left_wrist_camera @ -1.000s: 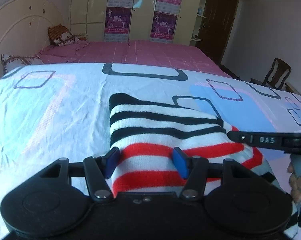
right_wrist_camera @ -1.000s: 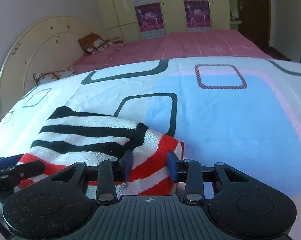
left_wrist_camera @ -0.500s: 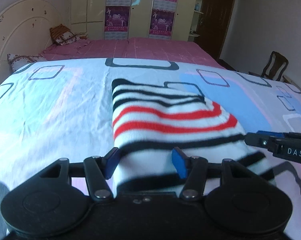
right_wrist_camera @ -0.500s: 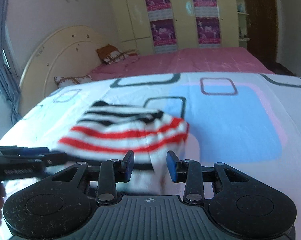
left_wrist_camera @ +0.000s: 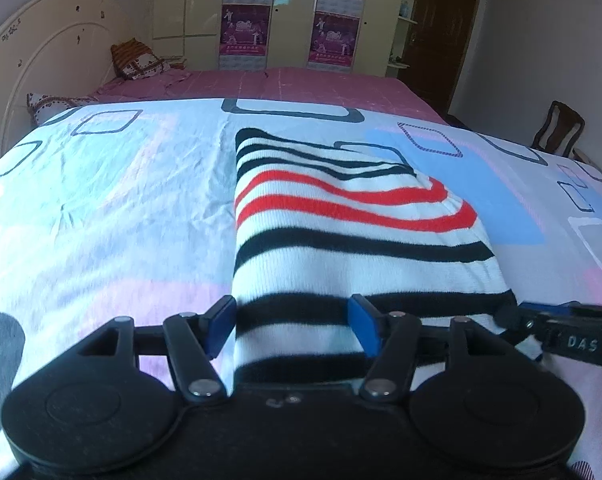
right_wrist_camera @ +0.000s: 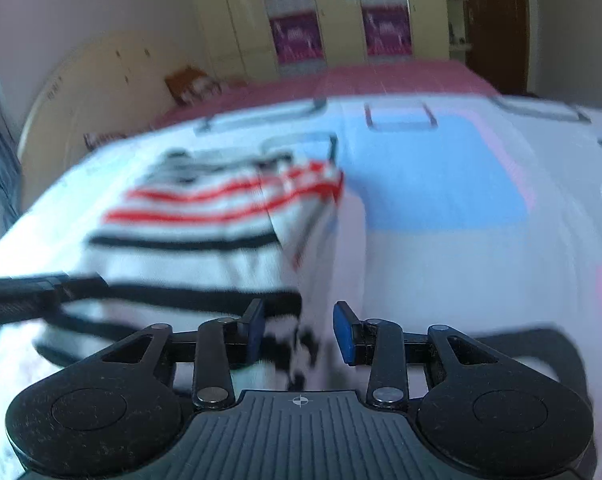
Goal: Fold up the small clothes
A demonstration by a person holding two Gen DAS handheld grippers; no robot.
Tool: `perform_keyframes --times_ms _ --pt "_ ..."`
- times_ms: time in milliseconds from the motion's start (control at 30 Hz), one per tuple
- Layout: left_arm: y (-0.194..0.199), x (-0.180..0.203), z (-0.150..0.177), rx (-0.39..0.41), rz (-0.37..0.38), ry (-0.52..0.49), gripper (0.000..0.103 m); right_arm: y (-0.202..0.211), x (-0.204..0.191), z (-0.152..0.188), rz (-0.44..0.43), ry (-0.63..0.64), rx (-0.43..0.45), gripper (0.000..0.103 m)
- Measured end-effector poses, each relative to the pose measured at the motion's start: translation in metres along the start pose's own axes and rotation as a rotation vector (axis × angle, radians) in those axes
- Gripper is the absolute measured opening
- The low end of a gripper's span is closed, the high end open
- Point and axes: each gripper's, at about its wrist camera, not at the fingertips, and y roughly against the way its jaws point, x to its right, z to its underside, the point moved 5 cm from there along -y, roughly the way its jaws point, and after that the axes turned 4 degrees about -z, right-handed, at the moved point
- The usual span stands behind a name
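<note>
Two black hand-held grippers with blue pads sit at the near end of a white knitted garment with black and red stripes (left_wrist_camera: pixel 341 240), which lies on a bed sheet printed with pale blue, pink and dark rounded rectangles (left_wrist_camera: pixel 101 208). Seen from the left wrist, the left gripper (left_wrist_camera: pixel 293 326) has its jaws spread wider than the fold of knit that runs between them; they have just been opening, and the blue pads (left_wrist_camera: pixel 363 326) stand at the edges of the cloth without clearly pressing it. Just right of the garment's near corner, the right gripper (left_wrist_camera: pixel 513 314) reaches in from the side, its tip at the hem. The right wrist view is blurred: that gripper's jaws are partly apart with the striped edge between them, and whether they pinch it I cannot tell. Beyond the grippers the garment stretches away across the sheet, black stripes first, then red, then black. Farther off past the garment lies a pink bedspread (left_wrist_camera: pixel 261 84), then a cream rounded headboard (left_wrist_camera: pixel 41 52) to its left and pale wardrobe doors with purple posters (left_wrist_camera: pixel 241 20) behind
</note>
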Motion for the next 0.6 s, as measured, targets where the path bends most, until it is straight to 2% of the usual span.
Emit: perform_keyframes --times_ms 167,300,433,500,533,567,600 --pt "0.006 0.002 0.003 -0.005 -0.012 0.017 0.068 -0.006 -0.004 0.005 0.014 0.043 -0.007 0.037" --pt "0.016 0.006 0.006 -0.007 -0.039 0.02 0.08 -0.006 -0.005 0.009 0.013 0.067 -0.007 0.037" --pt "0.034 0.014 0.012 -0.006 -0.063 0.034 0.092 -0.003 0.001 0.002 -0.042 0.015 -0.053 0.038" --pt "0.048 0.019 0.017 0.0 -0.088 0.039 0.092 0.012 0.002 -0.003 -0.06 -0.015 -0.041 0.039" --pt "0.056 0.022 0.019 0.006 -0.105 0.04 0.095 0.024 0.001 -0.004 -0.067 -0.024 -0.021 0.049" --pt "0.066 0.026 0.021 0.015 -0.129 0.035 0.097 0.037 -0.001 -0.003 -0.078 -0.029 0.003 0.069" --pt "0.075 0.03 0.023 0.024 -0.154 0.027 0.102 0.049 -0.003 -0.001 -0.088 -0.025 0.028 0.077"
